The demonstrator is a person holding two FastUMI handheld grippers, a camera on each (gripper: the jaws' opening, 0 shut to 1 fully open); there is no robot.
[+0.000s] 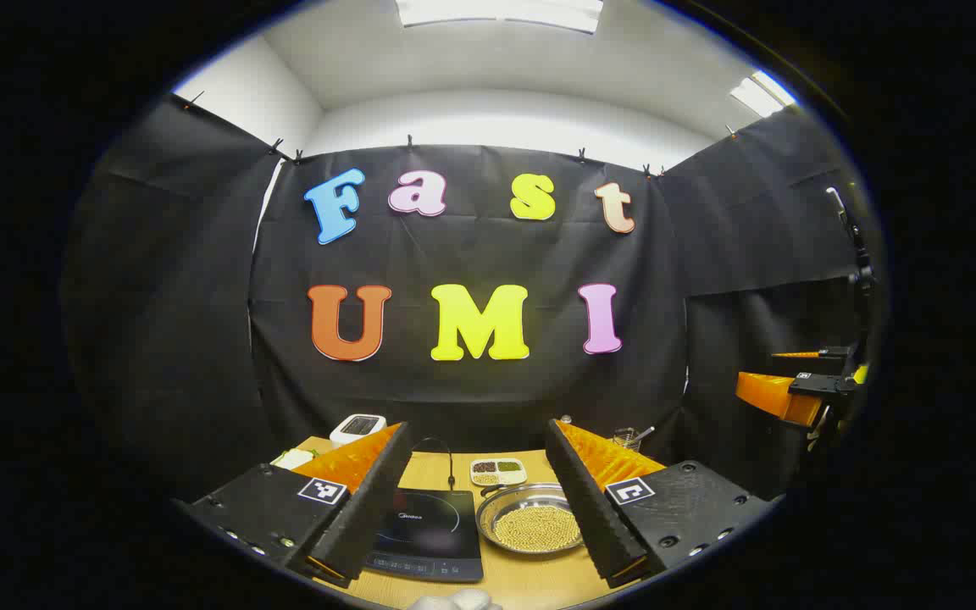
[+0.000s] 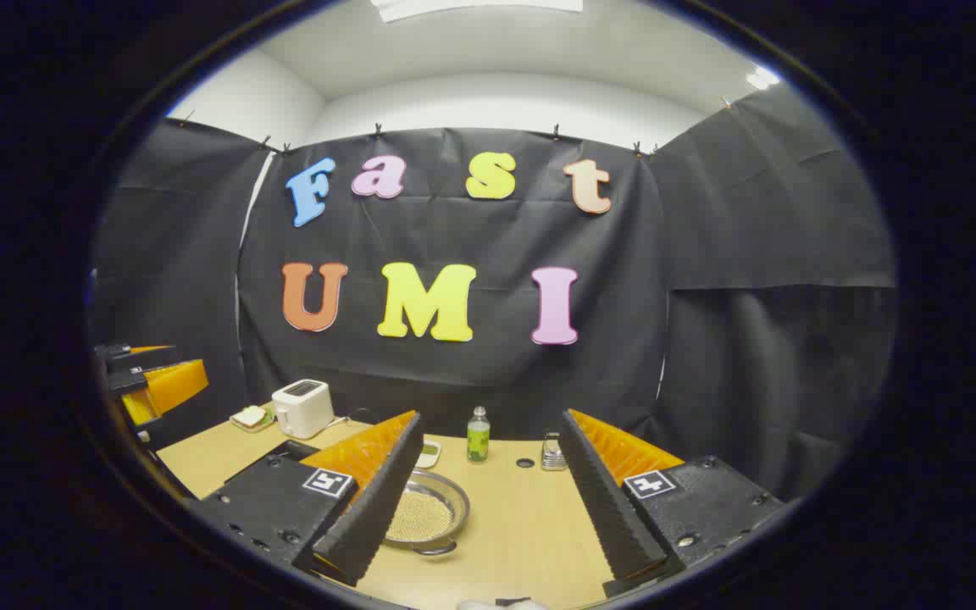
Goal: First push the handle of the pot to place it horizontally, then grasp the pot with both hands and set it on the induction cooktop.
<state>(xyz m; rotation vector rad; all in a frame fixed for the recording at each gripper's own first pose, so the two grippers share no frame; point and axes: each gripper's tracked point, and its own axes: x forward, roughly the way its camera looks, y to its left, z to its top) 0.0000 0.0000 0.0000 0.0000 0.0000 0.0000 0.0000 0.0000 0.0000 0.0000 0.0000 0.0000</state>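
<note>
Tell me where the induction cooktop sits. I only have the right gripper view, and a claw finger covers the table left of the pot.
Observer: In the left gripper view the induction cooktop lies flat on the table, right beside the pot, on the pot's left in that view.
Reviewer: Anything on it?
Observer: Nothing on the part that shows; one finger hides its left edge.
Reviewer: What is that white dish behind the pot?
Observer: A divided dish with a dark filling and a green one in separate compartments.
Reviewer: Is the other claw open?
Observer: Yes, the left claw has its fingers wide apart and holds nothing.
</note>
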